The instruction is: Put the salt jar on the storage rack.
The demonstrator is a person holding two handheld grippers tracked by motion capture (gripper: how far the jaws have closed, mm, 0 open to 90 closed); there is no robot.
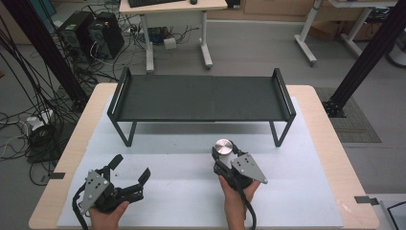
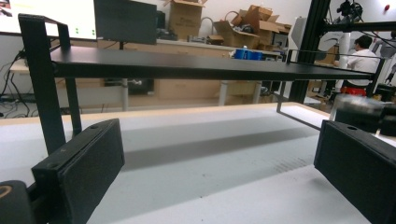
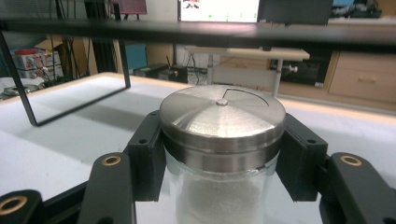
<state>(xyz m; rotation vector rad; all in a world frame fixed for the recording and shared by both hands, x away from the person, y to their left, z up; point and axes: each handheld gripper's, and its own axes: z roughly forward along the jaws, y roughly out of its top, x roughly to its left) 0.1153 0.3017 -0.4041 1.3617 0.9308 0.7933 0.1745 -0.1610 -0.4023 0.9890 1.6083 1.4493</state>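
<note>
Near the middle of the worktop [image 1: 316, 158], just in front of the black shelf [image 1: 201, 98], the right gripper [image 1: 224, 152] pinches a glass jar [image 3: 219, 196] with a brushed steel lid [image 3: 222, 116], its black pads pressed against the jar's sides just under the lid. White grains show through the glass. The jar [image 1: 223, 146] stands upright, nearer the shelf's right legs than its left. At the worktop's front left corner, the left gripper [image 1: 129, 168] rests in the person's hand with its jaws spread wide and nothing between them, well apart from the jar. A white mat [image 1: 172, 191] covers the wood from the shelf to the front edge.
</note>
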